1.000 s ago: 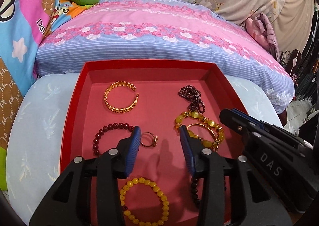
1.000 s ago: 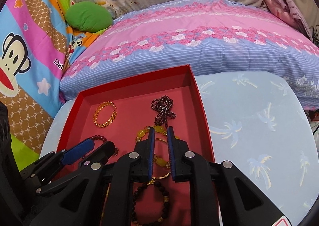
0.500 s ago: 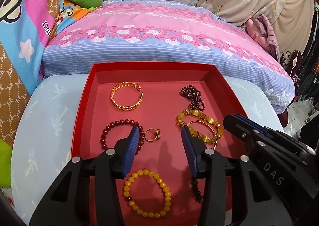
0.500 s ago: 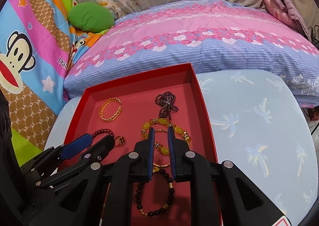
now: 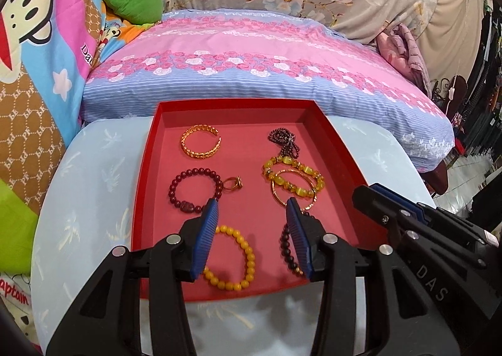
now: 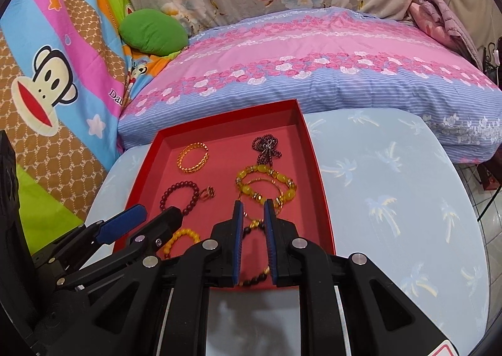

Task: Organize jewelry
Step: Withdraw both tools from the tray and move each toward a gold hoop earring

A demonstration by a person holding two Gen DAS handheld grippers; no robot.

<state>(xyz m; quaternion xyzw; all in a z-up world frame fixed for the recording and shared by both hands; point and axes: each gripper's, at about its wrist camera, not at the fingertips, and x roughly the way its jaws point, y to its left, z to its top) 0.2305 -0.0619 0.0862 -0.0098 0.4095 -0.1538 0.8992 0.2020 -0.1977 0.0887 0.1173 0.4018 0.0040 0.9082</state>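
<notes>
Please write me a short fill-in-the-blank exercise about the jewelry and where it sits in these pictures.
1. All the jewelry lies in a tray whose colour is ____.
2. The gold cuff bracelet sits in the far ____ part of the tray, seen from the left wrist camera.
3. The small ring lies right beside the dark ____ bead bracelet.
4. Neither the left gripper nor the right gripper holds ____.

Missing words: red; left; red; anything

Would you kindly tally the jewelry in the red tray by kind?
Beaded bracelets: 4 (dark red, yellow, amber, dark)
Gold bangles: 2 (open cuff, thin hoop)
Rings: 1
Bead necklaces: 1
Total: 8
</notes>
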